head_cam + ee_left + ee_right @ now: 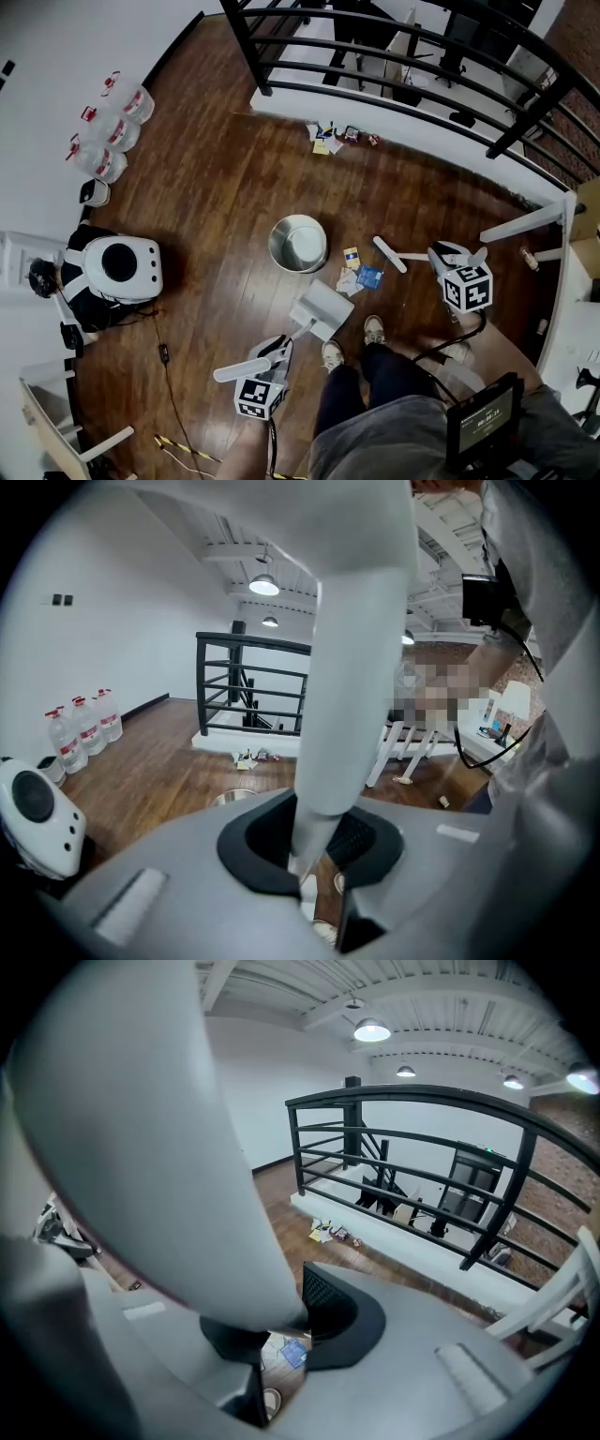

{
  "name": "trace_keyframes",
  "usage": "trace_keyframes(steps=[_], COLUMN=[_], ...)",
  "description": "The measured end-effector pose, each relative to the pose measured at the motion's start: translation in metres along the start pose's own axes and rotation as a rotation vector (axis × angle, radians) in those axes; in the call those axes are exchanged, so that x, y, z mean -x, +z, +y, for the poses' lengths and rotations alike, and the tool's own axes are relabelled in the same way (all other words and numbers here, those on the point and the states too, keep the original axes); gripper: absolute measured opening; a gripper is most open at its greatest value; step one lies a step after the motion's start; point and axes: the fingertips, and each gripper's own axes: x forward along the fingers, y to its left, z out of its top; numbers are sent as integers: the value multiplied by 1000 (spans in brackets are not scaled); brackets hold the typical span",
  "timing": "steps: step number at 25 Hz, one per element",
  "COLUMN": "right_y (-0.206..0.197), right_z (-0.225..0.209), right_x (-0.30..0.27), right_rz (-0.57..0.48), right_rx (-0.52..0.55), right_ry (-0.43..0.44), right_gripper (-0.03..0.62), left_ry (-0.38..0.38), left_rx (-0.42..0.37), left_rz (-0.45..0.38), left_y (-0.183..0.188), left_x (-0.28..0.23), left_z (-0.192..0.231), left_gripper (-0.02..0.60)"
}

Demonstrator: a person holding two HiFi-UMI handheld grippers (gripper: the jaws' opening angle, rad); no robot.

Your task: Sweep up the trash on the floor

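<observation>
Trash [359,275] — crumpled paper on glossy planks [216,187]; left gripper [309,846] clamps dustpan handle [352,667], right gripper [281,1330] broom handle [141,1147].

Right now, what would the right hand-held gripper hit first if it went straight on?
Probably the blue wrapper, seen just past the white handle it grips, though depth is unclear.

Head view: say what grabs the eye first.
The round metal bin stands mid-room on the dark wooden floor, with a small heap of trash just right of it, in front of the person's shoes. The left gripper holds a white dustpan next to that heap, and the right gripper holds a broom on its other side. A second litter pile lies by the black railing.
</observation>
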Motion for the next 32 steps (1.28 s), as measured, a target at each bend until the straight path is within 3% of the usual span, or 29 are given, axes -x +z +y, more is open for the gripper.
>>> trace_keyframes(steps=[16,32], right_y=[-31,-60], right_z=[108,214], right_x=[12,31], right_rz=[3,47], right_rx=[0,12], right_ry=[55,246], right_gripper=[51,51], left_ry=[-51,-54], left_rx=[-49,-60], left_rz=[-12,-16], left_y=[-37,-46], left_x=[29,34], left_z=[-1,-4], left_gripper=[43,43])
